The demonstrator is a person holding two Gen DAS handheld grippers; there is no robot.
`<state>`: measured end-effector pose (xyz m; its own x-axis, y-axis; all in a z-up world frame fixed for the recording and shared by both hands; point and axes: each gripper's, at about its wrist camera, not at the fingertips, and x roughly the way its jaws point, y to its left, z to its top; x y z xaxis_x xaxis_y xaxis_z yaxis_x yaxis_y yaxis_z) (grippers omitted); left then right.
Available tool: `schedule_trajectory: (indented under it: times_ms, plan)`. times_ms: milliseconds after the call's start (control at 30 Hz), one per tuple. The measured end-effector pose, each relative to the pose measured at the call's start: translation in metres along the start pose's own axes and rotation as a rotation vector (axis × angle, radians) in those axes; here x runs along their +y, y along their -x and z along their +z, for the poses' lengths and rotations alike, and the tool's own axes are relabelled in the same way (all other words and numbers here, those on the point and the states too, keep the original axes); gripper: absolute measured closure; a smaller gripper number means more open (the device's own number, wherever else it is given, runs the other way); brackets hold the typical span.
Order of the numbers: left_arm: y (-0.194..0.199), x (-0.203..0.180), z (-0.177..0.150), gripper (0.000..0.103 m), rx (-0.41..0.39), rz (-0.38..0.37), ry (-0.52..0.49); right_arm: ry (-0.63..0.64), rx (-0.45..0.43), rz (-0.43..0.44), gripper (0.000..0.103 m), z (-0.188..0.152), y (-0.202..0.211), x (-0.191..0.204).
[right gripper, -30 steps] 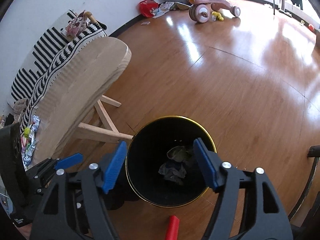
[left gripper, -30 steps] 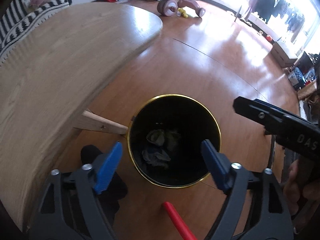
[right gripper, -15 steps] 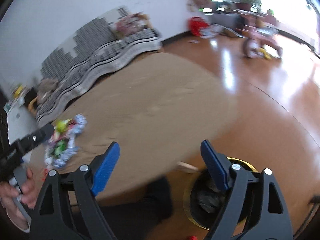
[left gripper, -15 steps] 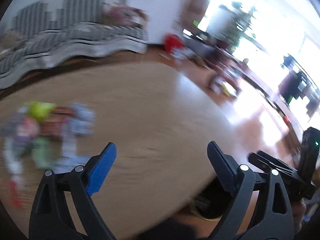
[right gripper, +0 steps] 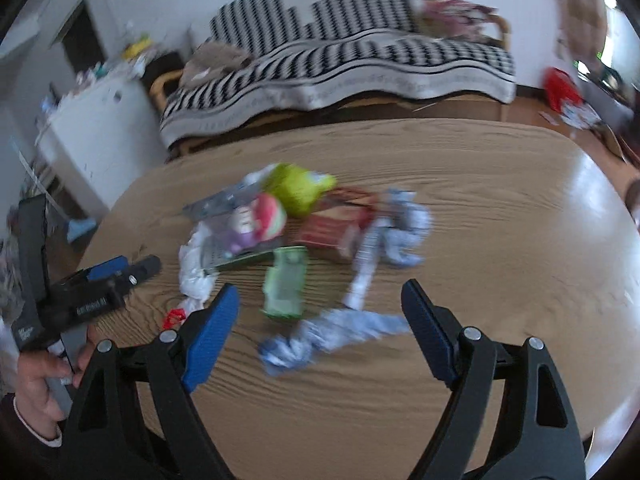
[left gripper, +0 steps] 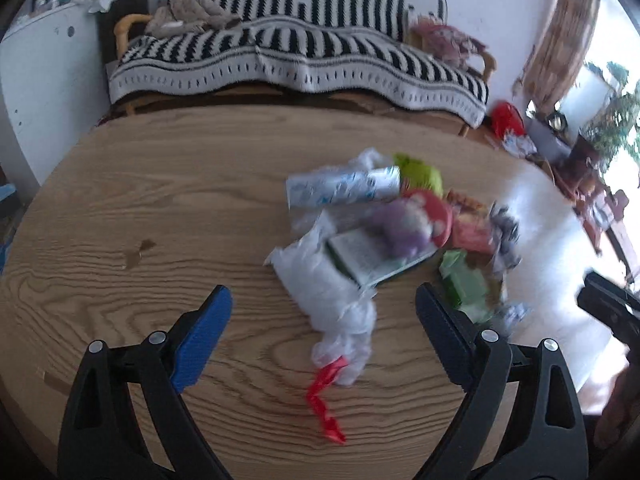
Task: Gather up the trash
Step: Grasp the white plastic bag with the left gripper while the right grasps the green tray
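Both claws are wide open and hold nothing — the right claw (right gripper: 316,316) is nearest the twisted blue-and-white wrapper (right gripper: 328,338), lying sideways on the bench (right gripper: 500,208) right ahead, while the left claw (left gripper: 324,316) faces the white plastic bag (left gripper: 324,284).

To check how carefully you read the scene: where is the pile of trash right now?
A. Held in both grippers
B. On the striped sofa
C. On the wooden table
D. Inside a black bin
C: the wrappers and white plastic bag lie on the wooden table, ahead of the open, empty left gripper and right gripper.
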<state>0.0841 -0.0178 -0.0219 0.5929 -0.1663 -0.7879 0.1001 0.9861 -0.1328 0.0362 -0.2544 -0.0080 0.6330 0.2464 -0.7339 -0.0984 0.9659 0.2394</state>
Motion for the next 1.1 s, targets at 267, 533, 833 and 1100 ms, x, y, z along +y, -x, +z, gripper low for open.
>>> schedule_trajectory:
  times_ms: [267, 533, 833, 1100]
  plan:
    - [-0.042, -0.010, -0.008, 0.013, 0.079, 0.026, -0.096, 0.076, 0.082, -0.056, 0.023, 0.007, -0.058, 0.027]
    - [-0.069, -0.014, -0.013, 0.016, 0.114, 0.073, -0.132, 0.110, 0.160, -0.074, 0.024, 0.004, -0.099, 0.042]
    - [-0.061, -0.008, -0.008, 0.073, 0.110, 0.046, -0.122, 0.122, 0.251, -0.094, 0.069, -0.004, -0.130, 0.045]
    - [-0.017, 0.007, 0.005, 0.076, 0.003, 0.003, -0.035, 0.080, 0.147, -0.017, 0.069, 0.005, -0.093, 0.040]
